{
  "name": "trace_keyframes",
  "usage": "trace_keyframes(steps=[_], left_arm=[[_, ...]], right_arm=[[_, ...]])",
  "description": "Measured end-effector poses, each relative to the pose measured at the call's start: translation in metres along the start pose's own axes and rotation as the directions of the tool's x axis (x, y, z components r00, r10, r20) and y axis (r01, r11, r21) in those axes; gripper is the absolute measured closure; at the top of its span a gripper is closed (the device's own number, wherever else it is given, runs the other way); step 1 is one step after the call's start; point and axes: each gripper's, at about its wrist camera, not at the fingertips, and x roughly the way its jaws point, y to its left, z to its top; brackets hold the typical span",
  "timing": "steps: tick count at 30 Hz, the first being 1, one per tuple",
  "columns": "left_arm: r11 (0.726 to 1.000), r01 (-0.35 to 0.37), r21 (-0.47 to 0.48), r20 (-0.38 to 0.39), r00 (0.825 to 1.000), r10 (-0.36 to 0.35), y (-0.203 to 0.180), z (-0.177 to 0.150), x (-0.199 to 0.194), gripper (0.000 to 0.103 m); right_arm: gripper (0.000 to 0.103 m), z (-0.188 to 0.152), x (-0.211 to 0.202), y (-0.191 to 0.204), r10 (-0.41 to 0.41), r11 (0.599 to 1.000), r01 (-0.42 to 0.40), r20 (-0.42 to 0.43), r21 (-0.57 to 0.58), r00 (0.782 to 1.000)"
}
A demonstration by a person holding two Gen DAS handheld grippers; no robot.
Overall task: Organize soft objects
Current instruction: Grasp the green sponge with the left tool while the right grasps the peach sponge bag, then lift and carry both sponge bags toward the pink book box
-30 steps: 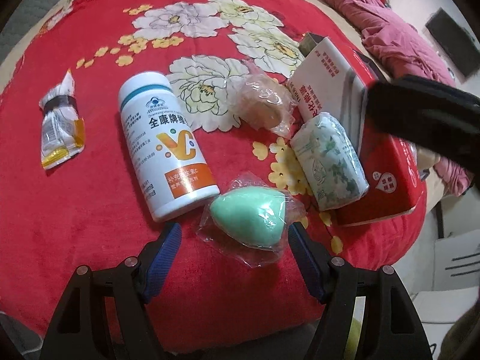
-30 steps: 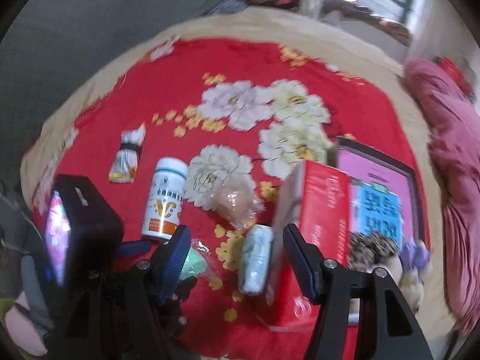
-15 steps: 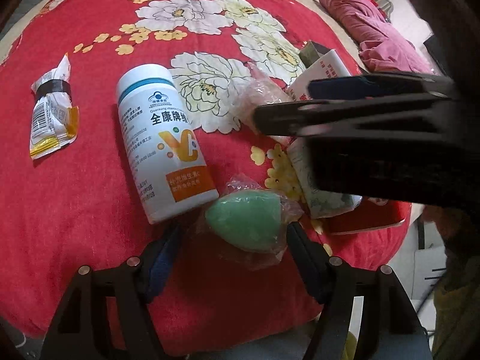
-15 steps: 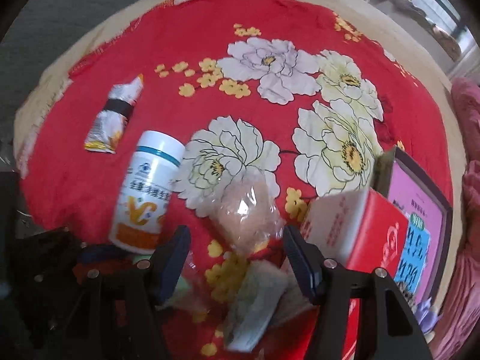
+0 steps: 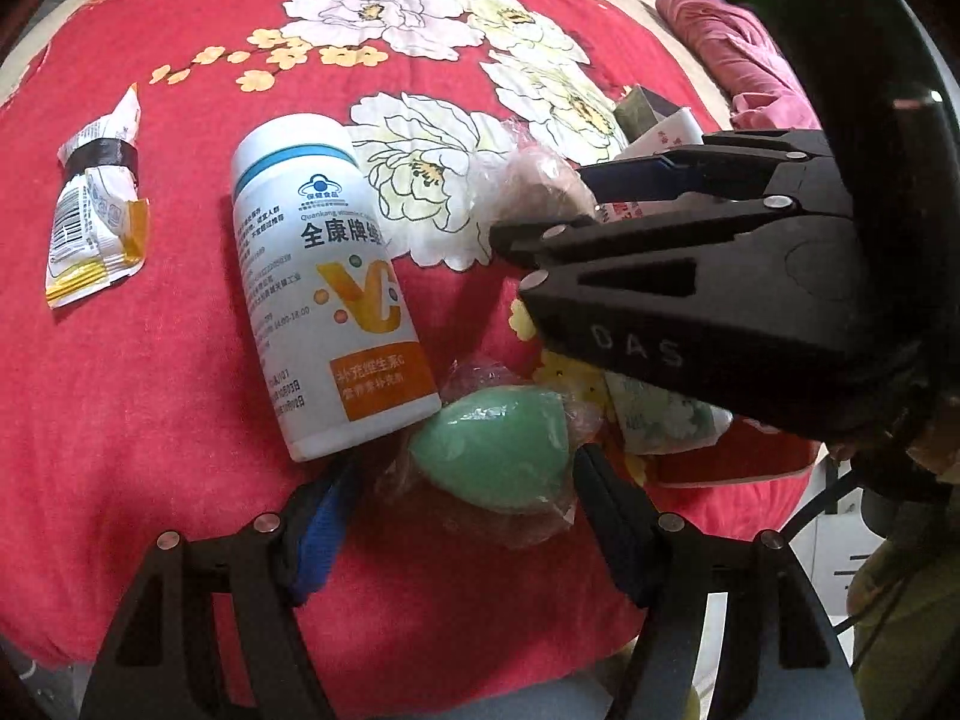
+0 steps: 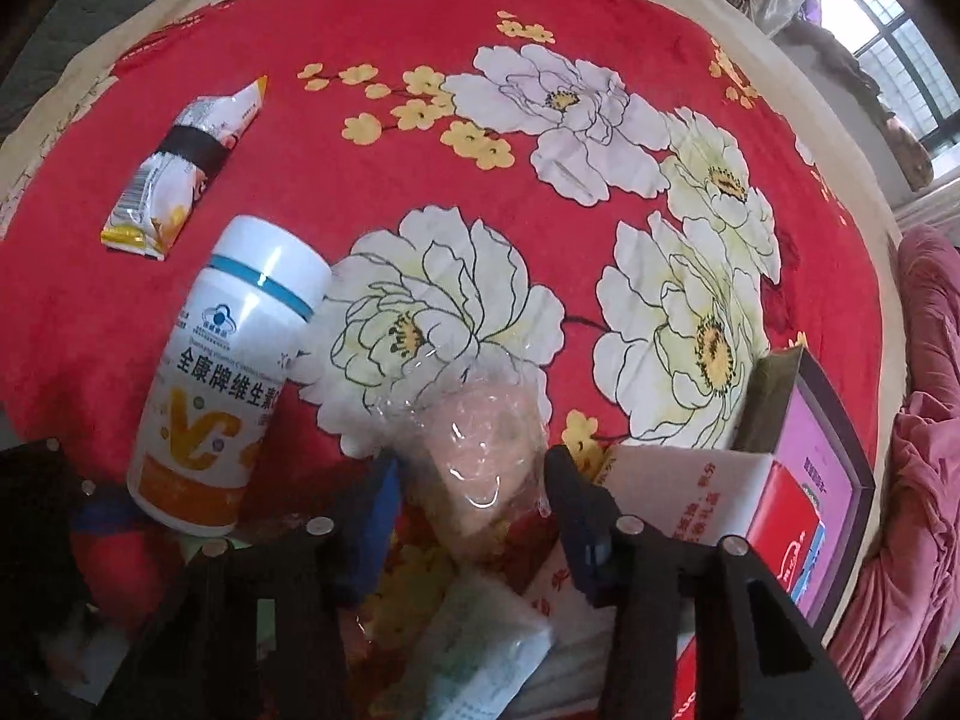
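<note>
A green egg-shaped sponge [image 5: 489, 456] in clear wrap lies on the red flowered blanket [image 5: 180, 420]. It sits between the fingers of my left gripper [image 5: 465, 510], which is open, with a gap on the left side. A pink sponge [image 6: 486, 456] in clear wrap lies further back. My right gripper [image 6: 474, 510] points down over it, one finger on each side, and its jaws are closing toward the wrap. In the left wrist view the right gripper [image 5: 564, 204] reaches in from the right, beside the pink sponge [image 5: 540, 186].
A white vitamin bottle [image 5: 324, 300] lies left of both sponges. A snack packet [image 5: 90, 204] is at the far left. A patterned tissue pack [image 6: 480, 660] and a red-and-white box [image 6: 690, 492] lie to the right. A pink cloth heap [image 6: 918, 420] is at the bed's right edge.
The right gripper came down over the pink sponge and its jaws narrowed around it. It now hides the box and tissue pack in the left wrist view. The left gripper barely moved.
</note>
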Motion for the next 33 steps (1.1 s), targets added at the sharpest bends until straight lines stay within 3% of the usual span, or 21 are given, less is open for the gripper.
trace_keyframes(steps=[5, 10, 14, 15, 20, 28, 33], left_arm=[[1.000, 0.000, -0.001, -0.002, 1.000, 0.000, -0.002, 0.001, 0.002, 0.030], [1.000, -0.003, -0.026, -0.007, 1.000, 0.003, -0.001, 0.003, 0.007, 0.031], [0.999, -0.002, -0.047, -0.011, 1.000, 0.002, -0.005, 0.004, 0.010, 0.047], [0.999, 0.002, -0.049, -0.013, 1.000, -0.002, -0.007, 0.004, 0.011, 0.053], [0.999, 0.004, -0.048, -0.003, 1.000, -0.004, -0.011, 0.002, 0.012, 0.058], [0.999, 0.006, -0.036, -0.002, 1.000, -0.007, -0.015, -0.006, 0.000, 0.059], [1.000, 0.010, -0.011, 0.009, 1.000, -0.010, -0.023, -0.012, -0.013, 0.059]], right_arm=[[0.057, -0.005, -0.021, -0.012, 0.041, 0.997, -0.045, 0.061, 0.057, 0.997], [0.057, -0.020, -0.066, -0.036, 0.073, 0.982, -0.101, 0.176, 0.160, 0.982], [0.057, -0.036, -0.101, -0.048, 0.061, 0.966, -0.121, 0.252, 0.228, 0.966], [0.057, -0.040, -0.106, -0.049, 0.056, 0.963, -0.121, 0.260, 0.240, 0.964], [0.057, -0.063, -0.131, -0.058, 0.042, 0.942, -0.139, 0.303, 0.305, 0.952], [0.057, -0.094, -0.153, -0.074, 0.031, 0.900, -0.187, 0.371, 0.393, 0.928], [0.057, -0.102, -0.155, -0.074, 0.027, 0.894, -0.186, 0.364, 0.409, 0.931]])
